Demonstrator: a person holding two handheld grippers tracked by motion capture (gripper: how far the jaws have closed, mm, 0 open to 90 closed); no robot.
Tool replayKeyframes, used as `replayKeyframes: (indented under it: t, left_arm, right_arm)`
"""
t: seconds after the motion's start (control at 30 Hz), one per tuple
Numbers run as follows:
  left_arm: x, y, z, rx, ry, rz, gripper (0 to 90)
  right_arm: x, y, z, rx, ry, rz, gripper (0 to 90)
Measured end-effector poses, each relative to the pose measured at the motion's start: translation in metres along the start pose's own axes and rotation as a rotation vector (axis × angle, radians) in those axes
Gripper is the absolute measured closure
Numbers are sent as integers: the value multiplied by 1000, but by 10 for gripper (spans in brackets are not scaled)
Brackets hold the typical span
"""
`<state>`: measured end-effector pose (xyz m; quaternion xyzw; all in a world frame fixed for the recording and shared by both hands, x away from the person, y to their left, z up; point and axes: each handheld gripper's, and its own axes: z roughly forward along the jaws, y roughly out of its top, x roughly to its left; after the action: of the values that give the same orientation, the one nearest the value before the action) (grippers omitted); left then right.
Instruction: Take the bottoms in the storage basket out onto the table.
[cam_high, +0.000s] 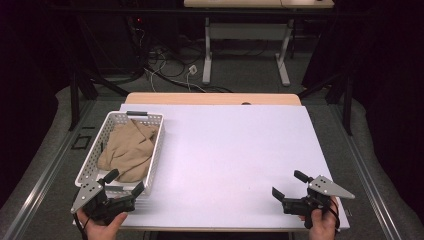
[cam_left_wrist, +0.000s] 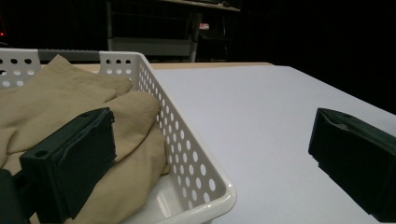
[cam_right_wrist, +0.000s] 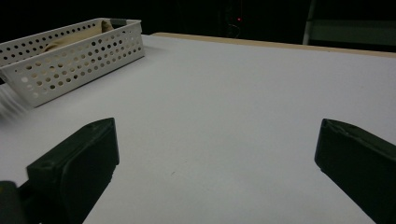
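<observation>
A white perforated basket (cam_high: 156, 150) stands at the table's left side with a crumpled tan cloth (cam_high: 127, 149) inside. My left gripper (cam_high: 123, 182) is open at the basket's near right corner; in the left gripper view its jaws straddle the basket wall (cam_left_wrist: 187, 154), one over the tan cloth (cam_left_wrist: 70, 98) and one over the bare table. At the near right of the white table top (cam_high: 230, 150) my right gripper (cam_high: 289, 185) is open, nothing between its jaws. The right gripper view looks across the table top (cam_right_wrist: 224, 102) to the basket (cam_right_wrist: 70, 60).
A wooden strip (cam_high: 210, 98) runs along the table's far edge. Beyond it stand a desk frame with white legs (cam_high: 207, 55) and loose cables (cam_high: 170, 65) on the floor. Dark curtains close in both sides.
</observation>
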<state>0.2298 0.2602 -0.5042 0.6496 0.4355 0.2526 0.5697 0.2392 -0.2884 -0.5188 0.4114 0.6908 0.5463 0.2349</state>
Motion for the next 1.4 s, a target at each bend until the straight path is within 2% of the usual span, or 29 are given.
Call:
replayKeyframes:
  t: [0.4, 0.47, 0.53, 0.67, 0.73, 0.93, 1.07, 1.17, 1.27, 1.4]
  left_arm:
    - [1, 0, 1, 22, 4, -3, 4]
    - [-1, 3, 1, 29, 9, 22, 4]
    - [-2, 4, 1, 30, 13, 30, 4]
    - [-2, 12, 3, 42, 0, 14, 4]
    - [-1, 17, 5, 47, -4, -2, 4]
    - [6, 34, 10, 72, 4, -7, 4]
    - [6, 47, 18, 54, 7, -30, 4]
    - [5, 57, 26, 62, 3, -21, 4]
    - [7, 69, 36, 90, 25, -17, 4]
    - [11, 76, 42, 90, 35, -33, 6]
  right_arm:
    - [-6, -1, 2, 15, -14, 28, 0]
    - [-7, -2, 4, 8, -9, 38, 0]
    - [-8, -2, 4, 13, -11, 38, 0]
    - [-7, -2, 4, 19, -17, 42, 0]
    - [-7, -2, 5, 17, -20, 41, 0]
    - [-8, -3, 7, 28, -33, 42, 0]
    - [-9, -4, 9, 41, -33, 52, 0]
    - [-8, -5, 9, 44, -33, 56, 0]
    - [-8, -5, 9, 40, -32, 55, 0]
    - [-8, -5, 9, 38, -32, 59, 0]
